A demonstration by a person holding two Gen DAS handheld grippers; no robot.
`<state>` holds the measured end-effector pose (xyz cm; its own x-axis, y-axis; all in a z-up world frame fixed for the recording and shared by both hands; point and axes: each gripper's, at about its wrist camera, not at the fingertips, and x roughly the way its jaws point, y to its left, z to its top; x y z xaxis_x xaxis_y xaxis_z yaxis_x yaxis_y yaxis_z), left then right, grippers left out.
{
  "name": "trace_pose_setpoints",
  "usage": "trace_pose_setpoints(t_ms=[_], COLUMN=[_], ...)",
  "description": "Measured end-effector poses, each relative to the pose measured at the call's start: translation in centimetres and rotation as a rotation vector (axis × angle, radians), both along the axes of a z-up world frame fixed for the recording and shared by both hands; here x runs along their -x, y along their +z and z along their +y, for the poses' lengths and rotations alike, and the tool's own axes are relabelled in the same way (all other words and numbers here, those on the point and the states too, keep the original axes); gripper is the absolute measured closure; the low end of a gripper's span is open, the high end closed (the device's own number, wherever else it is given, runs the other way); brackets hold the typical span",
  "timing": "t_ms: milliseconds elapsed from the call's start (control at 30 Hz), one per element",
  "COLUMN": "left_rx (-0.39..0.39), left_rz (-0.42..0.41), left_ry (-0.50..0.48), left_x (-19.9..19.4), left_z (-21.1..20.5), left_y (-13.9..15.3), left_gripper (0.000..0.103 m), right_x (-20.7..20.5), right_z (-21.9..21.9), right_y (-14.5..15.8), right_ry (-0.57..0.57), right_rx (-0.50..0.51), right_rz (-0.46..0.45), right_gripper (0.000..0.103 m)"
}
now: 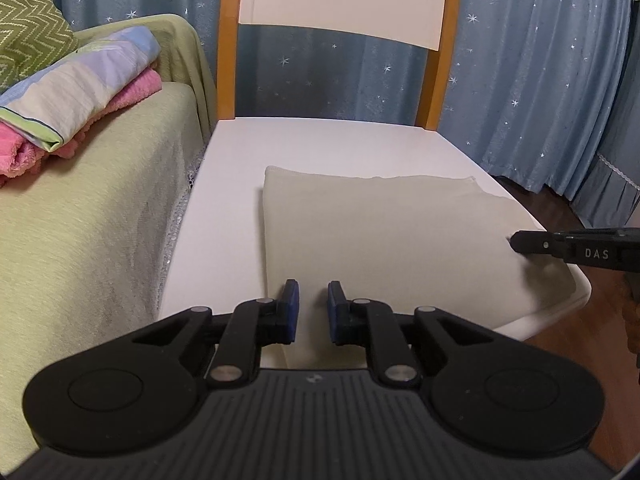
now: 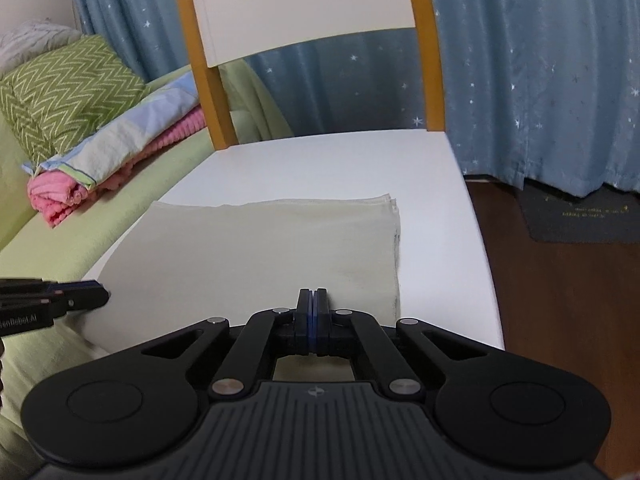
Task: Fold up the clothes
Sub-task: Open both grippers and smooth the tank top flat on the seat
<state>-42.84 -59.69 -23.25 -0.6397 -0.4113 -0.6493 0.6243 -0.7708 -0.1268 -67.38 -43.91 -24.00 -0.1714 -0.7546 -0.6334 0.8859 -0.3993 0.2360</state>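
A folded cream cloth (image 1: 380,232) (image 2: 260,248) lies flat on the white chair seat (image 1: 224,200) (image 2: 432,200). My left gripper (image 1: 314,300) hovers at the cloth's near left edge, its blue pads a small gap apart with nothing pinched between them. My right gripper (image 2: 314,296) is over the cloth's near right edge, its pads pressed together with no fabric seen between them. Each gripper shows in the other's view: the right gripper (image 1: 516,242) comes in from the right by the cloth's right side, and the left gripper (image 2: 102,295) comes in from the left.
A bed with a green cover (image 1: 80,220) adjoins the chair on the left, bearing a stack of folded pink and pastel laundry (image 1: 80,92) and a green zigzag pillow (image 1: 28,20). The chair back (image 1: 340,0) and blue star curtains (image 1: 540,80) stand behind. Dark floor (image 2: 560,300) lies to the right.
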Motion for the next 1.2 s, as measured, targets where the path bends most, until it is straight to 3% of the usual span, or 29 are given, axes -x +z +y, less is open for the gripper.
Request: trace_pose_setpoints(t_ms=[133, 300, 400, 500, 633, 733, 800, 933, 1000, 1067, 1200], left_rx=[-0.003, 0.022, -0.003, -0.001, 0.003, -0.059, -0.07, -0.036, -0.044, -0.058, -0.058], left_rz=[0.011, -0.012, -0.014, 0.003, 0.014, 0.003, -0.05, -0.088, -0.088, -0.054, -0.05], left_ry=[0.022, 0.027, 0.046, 0.04, 0.029, 0.04, 0.053, 0.036, 0.03, 0.025, 0.017], left_x=[-0.2, 0.1, -0.1, 0.3, 2.9, 5.3, 6.6, 6.7, 6.6, 6.6, 8.0], left_z=[0.4, 1.0, 0.7, 0.1, -2.1, -4.4, -5.4, -5.4, -5.3, -5.9, -6.8], left_y=[0.9, 0.8, 0.1, 1.2, 2.5, 2.1, 1.1, 0.2, 0.5, 1.1, 1.4], left_gripper=[0.09, 0.09, 0.09, 0.09, 0.09, 0.09, 0.09, 0.09, 0.09, 0.09, 0.09], right_x=[0.2, -2.3, -2.3, -1.5, -0.7, -0.1, 0.2, 1.5, 2.7, 3.0, 1.3], right_z=[0.6, 1.3, 1.5, 2.1, 0.4, -2.7, -4.2, -3.9, -3.1, -3.1, -5.8], right_y=[0.3, 1.1, 0.1, 0.4, 1.9, 1.9, 1.2, -0.2, -0.3, 0.2, 1.6], right_ry=[-0.016, 0.016, -0.016, -0.045, -0.037, 0.003, 0.027, -0.036, -0.077, -0.09, 0.033], right_rx=[0.028, 0.047, -0.008, 0.013, 0.042, 0.025, -0.006, -0.073, -0.065, -0.039, 0.042], right_rz=[-0.014, 0.129, 0.139, 0.111, 0.166, 0.165, 0.161, 0.174, 0.143, 0.148, 0.109], right_gripper=[0.102, 0.098, 0.102, 0.103, 0.099, 0.099, 0.099, 0.103, 0.103, 0.094, 0.094])
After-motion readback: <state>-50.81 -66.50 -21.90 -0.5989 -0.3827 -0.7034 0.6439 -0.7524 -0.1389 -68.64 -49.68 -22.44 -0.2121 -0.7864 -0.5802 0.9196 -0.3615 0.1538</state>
